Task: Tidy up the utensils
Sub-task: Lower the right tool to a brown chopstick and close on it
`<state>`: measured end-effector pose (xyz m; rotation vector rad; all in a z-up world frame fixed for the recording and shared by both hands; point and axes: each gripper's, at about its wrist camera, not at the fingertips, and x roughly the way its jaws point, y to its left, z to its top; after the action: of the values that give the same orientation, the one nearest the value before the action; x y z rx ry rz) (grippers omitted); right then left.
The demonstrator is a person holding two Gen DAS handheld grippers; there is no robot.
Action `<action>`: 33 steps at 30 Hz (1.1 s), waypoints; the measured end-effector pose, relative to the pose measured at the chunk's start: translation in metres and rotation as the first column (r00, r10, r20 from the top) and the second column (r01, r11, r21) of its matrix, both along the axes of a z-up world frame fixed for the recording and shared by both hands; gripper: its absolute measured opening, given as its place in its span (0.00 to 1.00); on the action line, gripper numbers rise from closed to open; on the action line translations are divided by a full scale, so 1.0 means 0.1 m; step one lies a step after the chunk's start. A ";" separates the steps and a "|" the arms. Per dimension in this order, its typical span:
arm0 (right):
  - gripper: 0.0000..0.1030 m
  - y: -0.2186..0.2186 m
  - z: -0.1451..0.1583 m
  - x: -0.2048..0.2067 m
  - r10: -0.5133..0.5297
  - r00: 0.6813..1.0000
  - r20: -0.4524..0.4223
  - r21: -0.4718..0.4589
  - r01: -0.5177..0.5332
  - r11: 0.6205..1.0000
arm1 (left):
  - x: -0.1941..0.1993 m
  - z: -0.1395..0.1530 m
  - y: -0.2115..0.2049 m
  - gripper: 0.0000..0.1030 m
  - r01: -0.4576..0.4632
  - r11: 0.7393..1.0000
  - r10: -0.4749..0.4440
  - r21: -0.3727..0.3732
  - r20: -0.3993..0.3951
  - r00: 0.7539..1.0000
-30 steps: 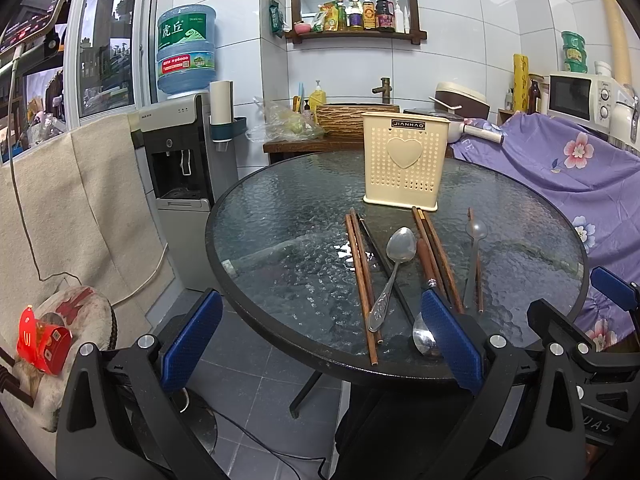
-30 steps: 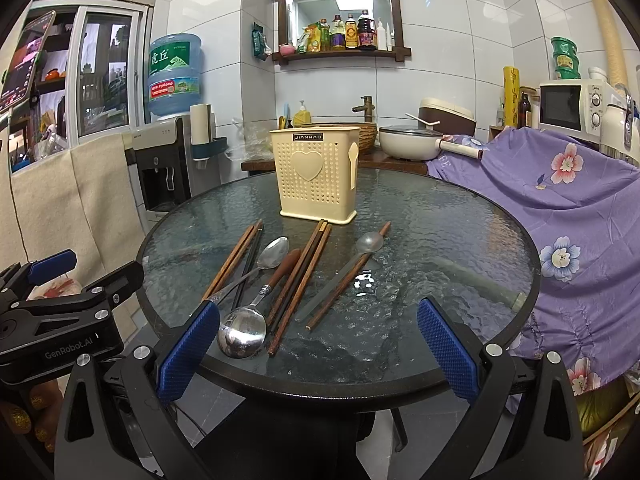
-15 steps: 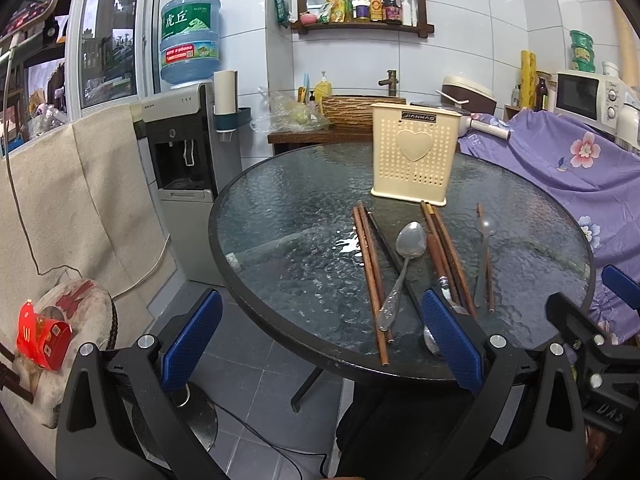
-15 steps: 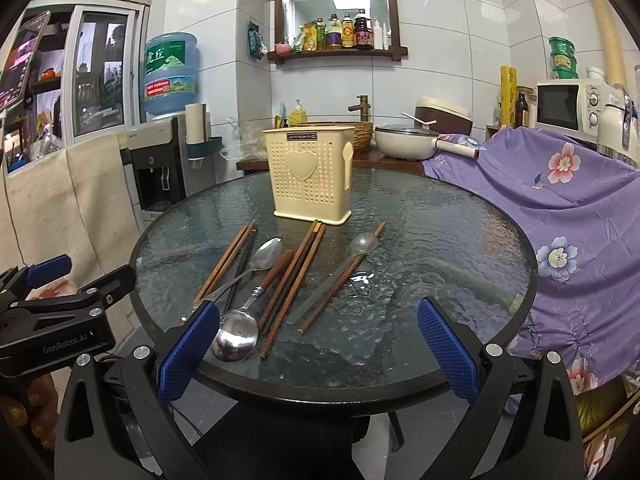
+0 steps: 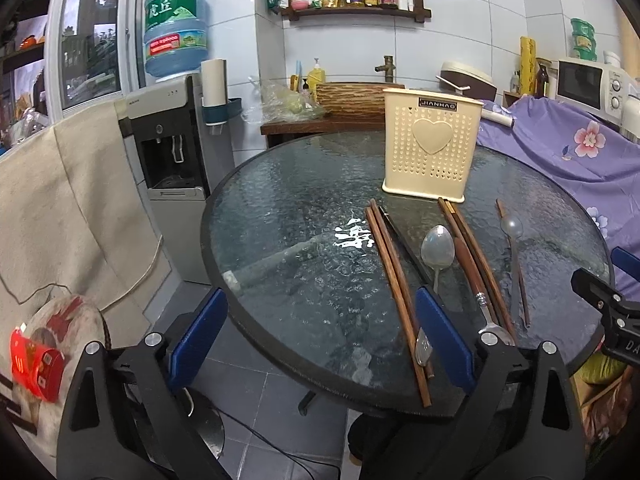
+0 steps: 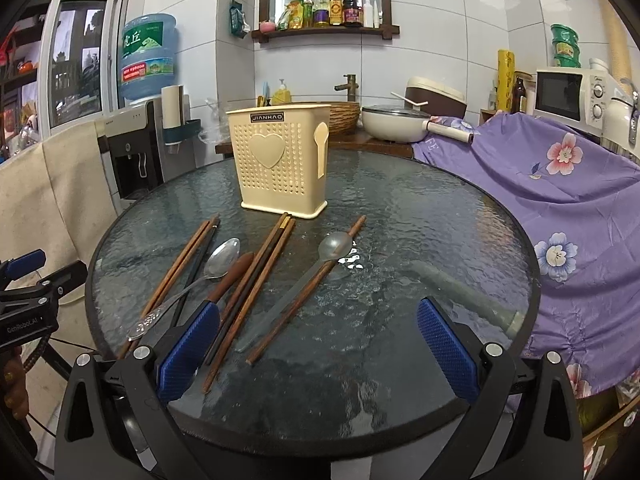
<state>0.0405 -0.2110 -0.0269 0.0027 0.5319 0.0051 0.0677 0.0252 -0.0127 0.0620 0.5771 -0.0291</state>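
Note:
A cream perforated utensil holder stands upright on the round glass table. In front of it lie several wooden chopsticks, a metal spoon, a brown-handled spoon and a clear spoon. My left gripper hovers over the table's near edge, left of the utensils. Its jaws are closing with nothing pressed between them. My right gripper is open above the near ends of the chopsticks.
A water dispenser and a draped beige cloth stand left of the table. A purple flowered cloth covers something at the right. Behind the table a counter carries a white pot and a microwave.
Both grippers have moved forward toward the table, so the utensils and the holder look nearer. The left gripper's pads stand slightly closer together than before.

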 end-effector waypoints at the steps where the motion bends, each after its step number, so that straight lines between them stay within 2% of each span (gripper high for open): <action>1: 0.94 -0.01 -0.01 0.05 0.003 1.000 -0.010 -0.005 -0.003 1.000 | 0.04 -0.01 0.00 0.85 0.008 1.000 -0.008 -0.003 -0.008 1.000; 10: 0.94 -0.07 -0.03 0.45 0.013 0.997 -0.075 -0.034 -0.016 0.999 | 0.46 -0.12 -0.07 0.66 0.068 0.998 -0.068 -0.004 -0.082 0.994; 12: 0.94 -0.11 -0.02 0.53 0.010 0.997 -0.083 -0.035 -0.013 0.999 | 0.57 -0.14 -0.08 0.59 0.076 0.997 -0.076 -0.008 -0.102 0.992; 20: 0.89 -0.26 -0.02 0.92 0.023 0.989 -0.147 0.021 -0.020 1.000 | 0.96 -0.21 -0.05 0.41 0.096 0.995 -0.099 -0.024 -0.175 0.980; 26: 0.79 -0.40 0.00 1.22 0.015 0.982 -0.190 0.081 0.001 0.997 | 1.26 -0.23 -0.10 0.33 0.121 0.991 -0.131 -0.056 -0.224 0.966; 33: 0.73 -0.30 -0.05 1.52 0.018 0.971 -0.239 0.053 -0.006 0.999 | 1.55 -0.28 -0.23 0.29 0.160 0.983 -0.179 -0.094 -0.266 0.947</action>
<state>0.1930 -0.2410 -0.0314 0.0511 0.7731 0.0305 0.2223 0.0022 -0.0409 0.0384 0.8459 -0.2289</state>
